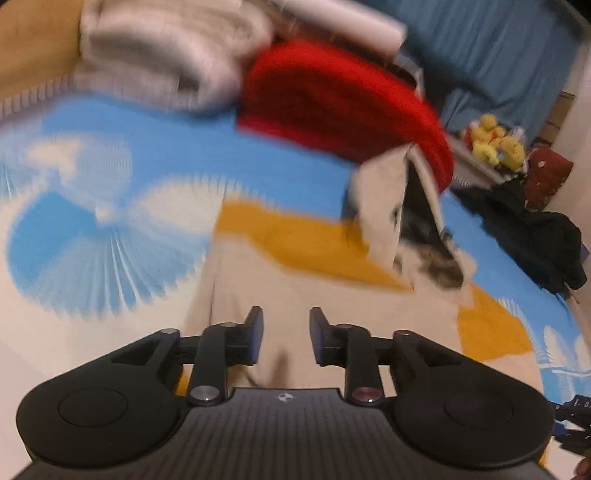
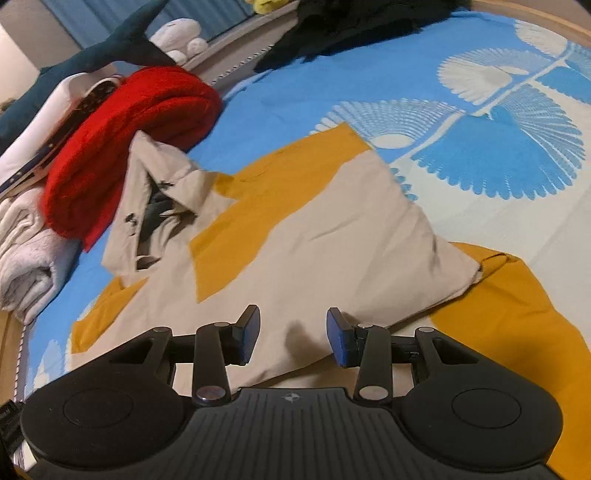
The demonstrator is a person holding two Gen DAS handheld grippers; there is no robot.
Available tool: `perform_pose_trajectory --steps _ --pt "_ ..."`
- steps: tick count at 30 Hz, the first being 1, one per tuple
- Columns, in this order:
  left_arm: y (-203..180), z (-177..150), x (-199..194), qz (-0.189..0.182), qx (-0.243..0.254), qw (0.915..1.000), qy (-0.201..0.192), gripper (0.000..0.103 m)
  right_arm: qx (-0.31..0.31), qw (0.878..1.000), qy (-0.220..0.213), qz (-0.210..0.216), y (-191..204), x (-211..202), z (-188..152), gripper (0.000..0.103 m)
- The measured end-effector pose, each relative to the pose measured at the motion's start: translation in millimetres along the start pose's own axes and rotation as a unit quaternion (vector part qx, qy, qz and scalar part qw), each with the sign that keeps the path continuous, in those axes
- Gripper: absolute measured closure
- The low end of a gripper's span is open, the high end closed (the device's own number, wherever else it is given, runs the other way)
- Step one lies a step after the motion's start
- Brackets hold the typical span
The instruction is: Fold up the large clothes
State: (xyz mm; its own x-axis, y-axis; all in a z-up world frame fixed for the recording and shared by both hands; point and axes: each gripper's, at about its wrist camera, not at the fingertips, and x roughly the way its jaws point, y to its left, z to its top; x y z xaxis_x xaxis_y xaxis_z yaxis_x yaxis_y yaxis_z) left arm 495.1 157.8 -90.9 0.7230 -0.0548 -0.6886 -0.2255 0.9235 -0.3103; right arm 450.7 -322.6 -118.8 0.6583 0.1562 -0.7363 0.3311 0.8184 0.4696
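Note:
A beige coat (image 2: pixel 332 236) with mustard-yellow lining (image 2: pixel 266 184) lies spread on the blue and white bed sheet (image 2: pixel 369 74). Its collar (image 2: pixel 155 206), with dark buttons, rests against a red folded sweater. My right gripper (image 2: pixel 293 336) hovers open just over a raised beige fold near the coat's lower edge, pads clear of the cloth. In the blurred left wrist view, my left gripper (image 1: pixel 286 332) is open above the beige coat (image 1: pixel 258 280), with nothing pinched. The collar (image 1: pixel 384 199) stands up ahead of it, beyond the yellow lining (image 1: pixel 306 236).
A red folded sweater (image 2: pixel 122 140) (image 1: pixel 343 99) and white folded clothes (image 2: pixel 22 251) (image 1: pixel 159 55) are stacked at the bed's edge. A black garment pile (image 2: pixel 351 26) (image 1: pixel 532 236) lies at the far side. Yellow plush toys (image 1: pixel 495 144) and a dark shark plush (image 2: pixel 92 51) sit beyond.

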Motion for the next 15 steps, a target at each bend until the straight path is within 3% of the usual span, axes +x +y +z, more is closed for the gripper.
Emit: perform_pose_trajectory --steps 3,4,6,10,15 --pt "21.0 -14.5 40.0 0.048 -0.044 0.9908 0.119 0.073 0.007 1.000 0.001 -0.018 -8.2 7.2 2.8 0.061" --pt "27.9 -16.5 42.4 0.050 -0.072 0.9877 0.130 0.073 0.011 1.000 0.002 -0.027 -11.2 10.5 3.3 0.061" --pt "26.8 -12.3 33.8 0.050 -0.087 0.9882 0.116 0.073 0.021 0.999 0.013 -0.045 -18.3 17.4 2.2 0.061" --pt "4.9 -3.3 19.0 0.066 -0.026 0.9954 0.064 0.072 0.032 0.995 0.030 -0.087 -25.7 22.8 -0.8 0.061" --pt "7.5 -0.4 10.6 0.110 -0.023 0.9929 0.039 0.072 0.026 0.995 0.010 -0.094 -14.5 8.9 2.5 0.061"
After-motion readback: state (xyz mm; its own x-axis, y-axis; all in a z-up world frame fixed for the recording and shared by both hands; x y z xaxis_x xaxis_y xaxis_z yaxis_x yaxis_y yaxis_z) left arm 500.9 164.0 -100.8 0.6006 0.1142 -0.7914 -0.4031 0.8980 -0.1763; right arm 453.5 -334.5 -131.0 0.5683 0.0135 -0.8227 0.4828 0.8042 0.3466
